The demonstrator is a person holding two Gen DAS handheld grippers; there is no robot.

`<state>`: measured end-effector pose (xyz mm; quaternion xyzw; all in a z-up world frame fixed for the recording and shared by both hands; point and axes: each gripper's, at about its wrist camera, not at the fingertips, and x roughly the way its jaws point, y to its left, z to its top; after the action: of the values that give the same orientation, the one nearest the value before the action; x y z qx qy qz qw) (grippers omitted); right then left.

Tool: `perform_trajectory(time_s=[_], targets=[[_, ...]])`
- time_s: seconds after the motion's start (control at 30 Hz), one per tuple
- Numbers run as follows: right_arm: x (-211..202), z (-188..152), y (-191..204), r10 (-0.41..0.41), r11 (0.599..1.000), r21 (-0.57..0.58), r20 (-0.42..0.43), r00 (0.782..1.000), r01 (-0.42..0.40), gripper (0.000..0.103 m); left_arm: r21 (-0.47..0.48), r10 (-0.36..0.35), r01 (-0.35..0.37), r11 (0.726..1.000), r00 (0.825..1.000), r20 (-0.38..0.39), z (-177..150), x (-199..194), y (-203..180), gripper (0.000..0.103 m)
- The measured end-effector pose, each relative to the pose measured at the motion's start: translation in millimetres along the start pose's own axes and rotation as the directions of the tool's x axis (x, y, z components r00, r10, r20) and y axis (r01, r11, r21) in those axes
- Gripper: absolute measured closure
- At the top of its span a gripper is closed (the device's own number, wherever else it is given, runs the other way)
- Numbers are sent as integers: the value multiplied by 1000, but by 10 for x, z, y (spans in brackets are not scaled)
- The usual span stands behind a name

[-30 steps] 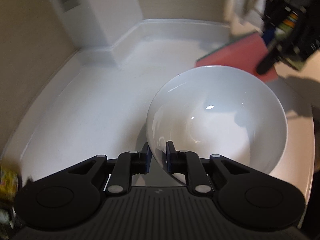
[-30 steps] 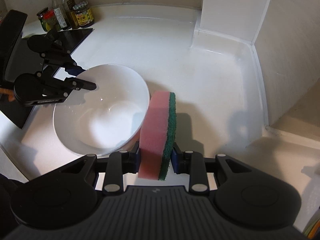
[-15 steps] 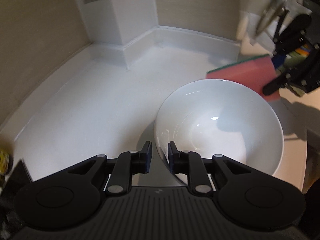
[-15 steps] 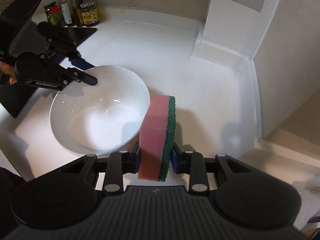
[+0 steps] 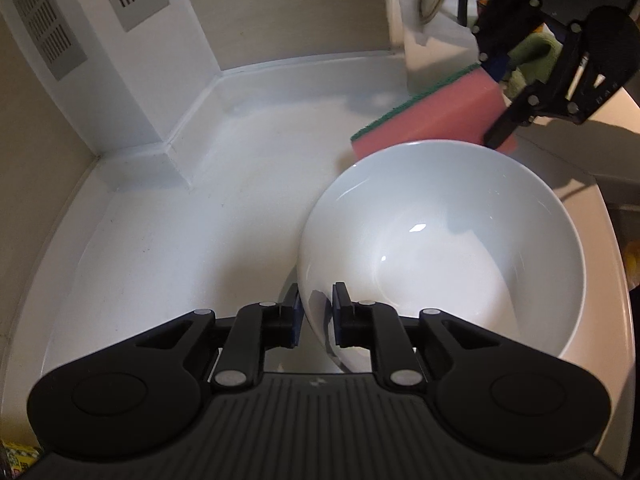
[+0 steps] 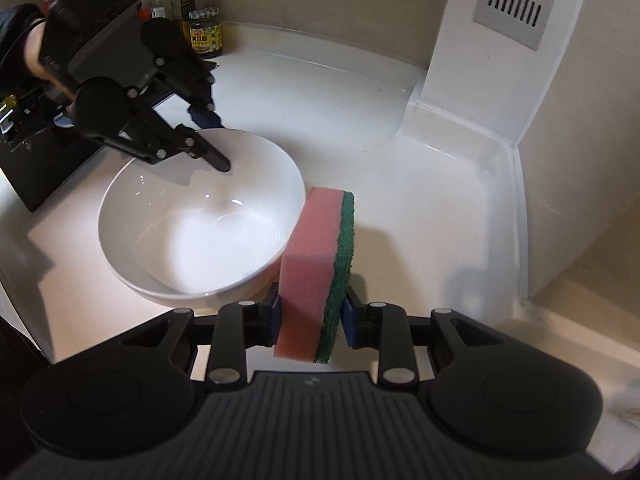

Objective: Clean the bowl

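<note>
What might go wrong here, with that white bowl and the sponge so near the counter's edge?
1. The left gripper straddles the bowl rim while its fingers are opening, so the bowl may sit unsteadied; a push from the sponge might slide it.
2. The bowl sits close to the counter edge in the left wrist view, so a slide that way might tip it off.
3. The right gripper pinches only the sponge's lower end; hard scrubbing might twist it loose.

left wrist: close, angled down | right wrist: same (opposite side, probably) | shared: bowl, counter
</note>
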<state>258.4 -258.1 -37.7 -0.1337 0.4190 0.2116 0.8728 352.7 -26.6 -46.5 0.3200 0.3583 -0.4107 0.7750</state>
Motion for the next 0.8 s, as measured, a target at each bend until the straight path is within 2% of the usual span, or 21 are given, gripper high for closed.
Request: perform_trajectory(time_s=[0.07,0.13,0.23,0.27,0.33,0.4,0.5,0.53,0.67,0.73,0.8], targets=[[-22,-27,13,-2,1000,1,11,1000,2,77,-88,29,-31,996,999,-19,-49,-99,-12,79],[-48,-72,34,-5,1000,4,35,999,4,77,-196,61,-63,979,998,-15,-155,-234,-43,80],[-56,-155,62,-5,1000,16,59,998,4,77,-321,48,-36,946,998,29,-262,-284,-17,82],[-59,-182,71,-5,1000,20,67,998,4,77,-325,47,-34,945,998,30,-266,-268,-8,84],[-67,-241,80,-3,999,36,80,997,0,77,-290,38,-30,957,999,23,-251,-194,13,94],[-75,-298,90,-1,999,50,94,996,-4,77,-215,23,-18,976,999,22,-209,-151,54,94],[-68,-309,80,-8,999,40,106,994,4,77,-26,-8,8,1000,1000,23,-104,-86,24,91],[-62,-306,67,-9,999,37,111,994,5,77,36,-18,18,999,1000,22,-70,-65,15,91],[-33,-300,43,-17,1000,5,127,992,16,77,143,-75,68,987,996,40,58,9,27,90],[-7,-297,24,-19,1000,-1,132,991,20,77,144,-76,67,987,996,54,109,56,8,87],[-12,-315,32,-20,1000,0,135,991,20,77,81,-53,49,996,997,51,115,54,7,80]])
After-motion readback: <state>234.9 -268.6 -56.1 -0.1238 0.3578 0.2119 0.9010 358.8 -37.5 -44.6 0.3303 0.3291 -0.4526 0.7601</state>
